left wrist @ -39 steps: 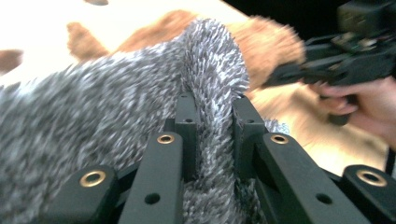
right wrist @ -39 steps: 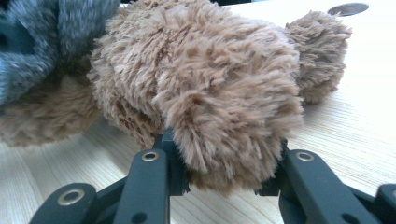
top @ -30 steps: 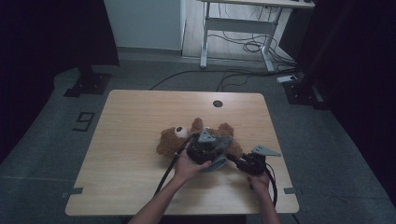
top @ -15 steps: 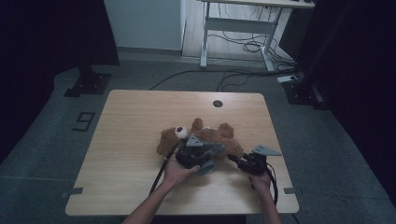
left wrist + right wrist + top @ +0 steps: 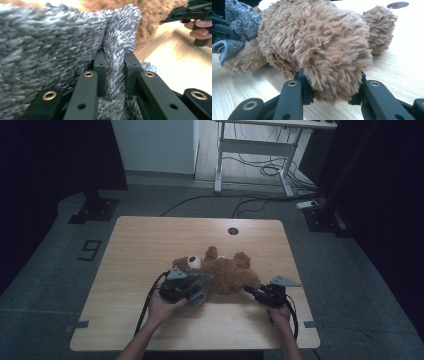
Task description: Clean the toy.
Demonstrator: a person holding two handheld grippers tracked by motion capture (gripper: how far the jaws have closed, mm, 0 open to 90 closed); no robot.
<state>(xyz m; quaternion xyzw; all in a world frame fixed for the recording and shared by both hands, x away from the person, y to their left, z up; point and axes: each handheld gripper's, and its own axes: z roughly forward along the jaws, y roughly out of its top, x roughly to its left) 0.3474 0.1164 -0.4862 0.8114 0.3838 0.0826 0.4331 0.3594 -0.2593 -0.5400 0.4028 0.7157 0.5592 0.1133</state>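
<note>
A brown teddy bear (image 5: 227,272) lies on its back on the wooden table (image 5: 150,240), head toward the left. My left gripper (image 5: 199,289) sits at the bear's near left side. It is shut on a fold of fuzzy grey knit cloth (image 5: 50,37), which runs up between the pads at my left gripper (image 5: 115,58). My right gripper (image 5: 251,291) is at the bear's right end, shut on a plush leg (image 5: 337,62) that bulges between the jaws of my right gripper (image 5: 332,75). The grey cloth (image 5: 242,22) rests against the bear's far side in the right gripper view.
A round cable hole (image 5: 233,230) sits near the table's far edge. Beyond the table stands a white desk frame (image 5: 252,147) with cables on the floor. Dark stand bases (image 5: 95,210) flank the table. Both forearms come in over the near edge.
My left gripper has pulled the grey cloth leftward and toward the near edge, off the bear's belly, and more of the bear shows. The right gripper has kept still on the leg.
</note>
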